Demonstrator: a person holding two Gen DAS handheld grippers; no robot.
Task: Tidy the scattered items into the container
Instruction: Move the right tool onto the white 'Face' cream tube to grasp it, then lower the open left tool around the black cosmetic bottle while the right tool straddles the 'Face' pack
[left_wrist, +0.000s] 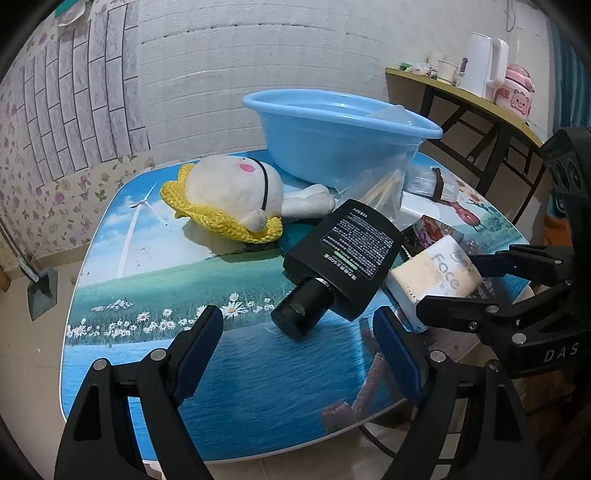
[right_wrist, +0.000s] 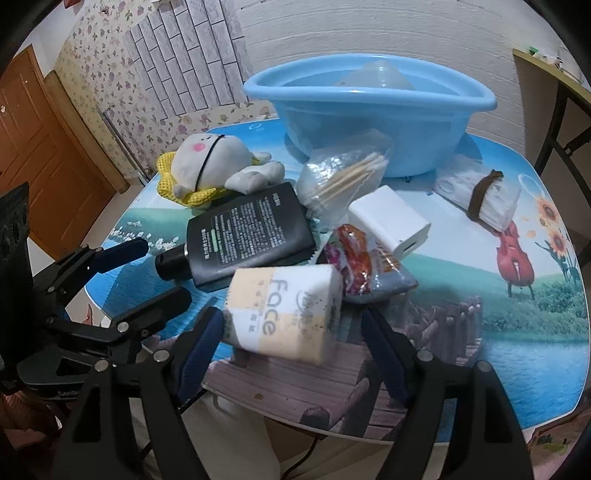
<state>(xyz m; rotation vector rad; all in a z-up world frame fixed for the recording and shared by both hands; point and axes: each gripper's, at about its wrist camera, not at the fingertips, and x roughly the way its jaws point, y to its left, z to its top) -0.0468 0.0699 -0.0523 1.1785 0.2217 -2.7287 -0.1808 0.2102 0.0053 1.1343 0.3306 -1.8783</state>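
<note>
Currently right claw (right_wrist: 291, 343) gapes open straddling the face tissue pack (right_wrist: 284, 310), lying crosswise on the surface (right_wrist: 480, 369) short of the blue basin (right_wrist: 369, 110); left claw (left_wrist: 299, 347), also open, faces the black bottle (left_wrist: 343, 254).

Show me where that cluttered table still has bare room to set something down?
Bare tabletop lies right of the face-tissue pack, below the banded bundle. More lies below the plush toy, left of the black bottle. The middle, before the blue basin, is crowded.
</note>
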